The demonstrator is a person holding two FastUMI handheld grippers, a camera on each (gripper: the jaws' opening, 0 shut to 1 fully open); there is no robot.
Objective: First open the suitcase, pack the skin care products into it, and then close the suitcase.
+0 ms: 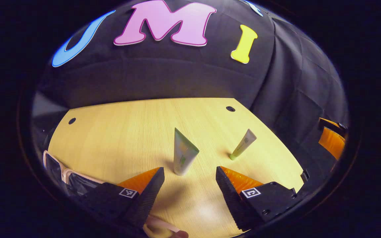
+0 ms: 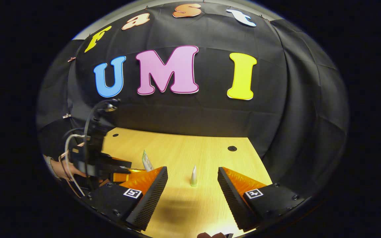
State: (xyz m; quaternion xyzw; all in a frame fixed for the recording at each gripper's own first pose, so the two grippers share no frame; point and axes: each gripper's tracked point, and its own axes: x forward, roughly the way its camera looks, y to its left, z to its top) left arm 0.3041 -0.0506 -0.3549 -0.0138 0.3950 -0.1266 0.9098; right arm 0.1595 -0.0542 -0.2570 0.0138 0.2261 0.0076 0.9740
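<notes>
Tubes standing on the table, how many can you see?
2. The larger tube stands just ahead of the left gripper, between its open fingers. The smaller tube stands farther right, leaning. Others may be hidden behind the grippers.

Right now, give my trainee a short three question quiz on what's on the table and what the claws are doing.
1. True or false: the left claw is shut on the larger tube.
2. How many tubes stand on the wooden table in the left gripper view?
A) one B) two C) four
3. Fill in: in the right gripper view, the small tube stands upright ahead of the right claw, whose jaws are ____.

Key: 1 false; 2 B, the larger tube and the small tube; 3 open.
</notes>
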